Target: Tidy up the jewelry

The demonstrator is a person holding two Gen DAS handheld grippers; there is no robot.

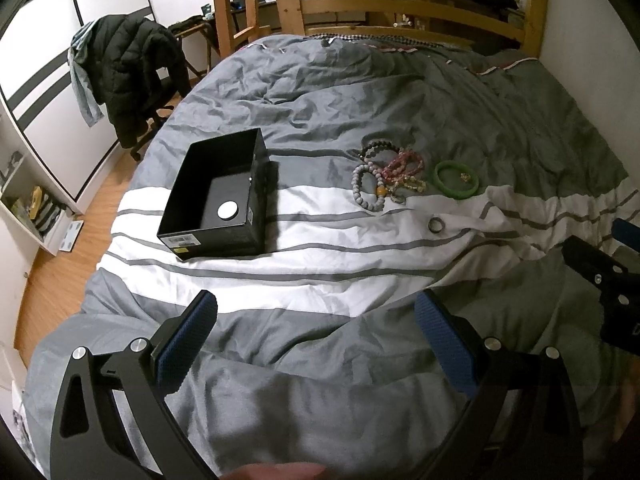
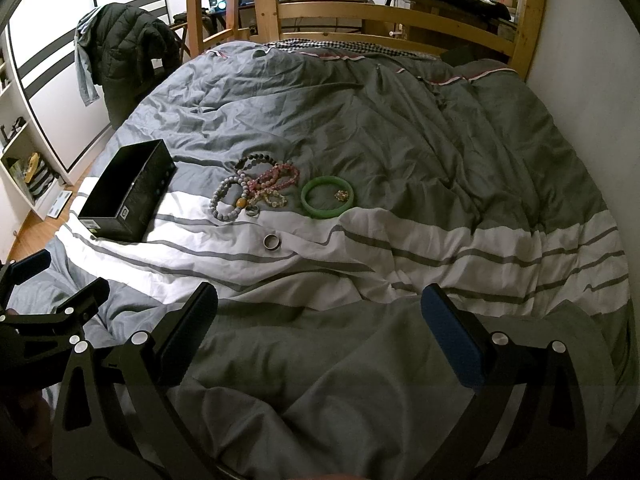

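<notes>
An open black box (image 1: 218, 200) lies on the striped duvet, with a white round disc (image 1: 227, 211) inside; it also shows in the right wrist view (image 2: 128, 191). Right of it lies a heap of bead bracelets (image 1: 386, 174) (image 2: 256, 188), a green bangle (image 1: 457, 179) (image 2: 328, 196) with a small gold piece (image 2: 341, 195) inside it, and a dark ring (image 1: 435, 225) (image 2: 272, 241) nearer me. My left gripper (image 1: 316, 344) is open and empty, low over the duvet. My right gripper (image 2: 320, 340) is open and empty too.
The duvet (image 2: 400, 140) is wrinkled, grey with white stripes. A wooden bed frame (image 2: 360, 12) and ladder stand at the far end. A chair with a dark jacket (image 1: 128, 76) stands left of the bed, beside wardrobe doors and shelves. A wall runs along the right.
</notes>
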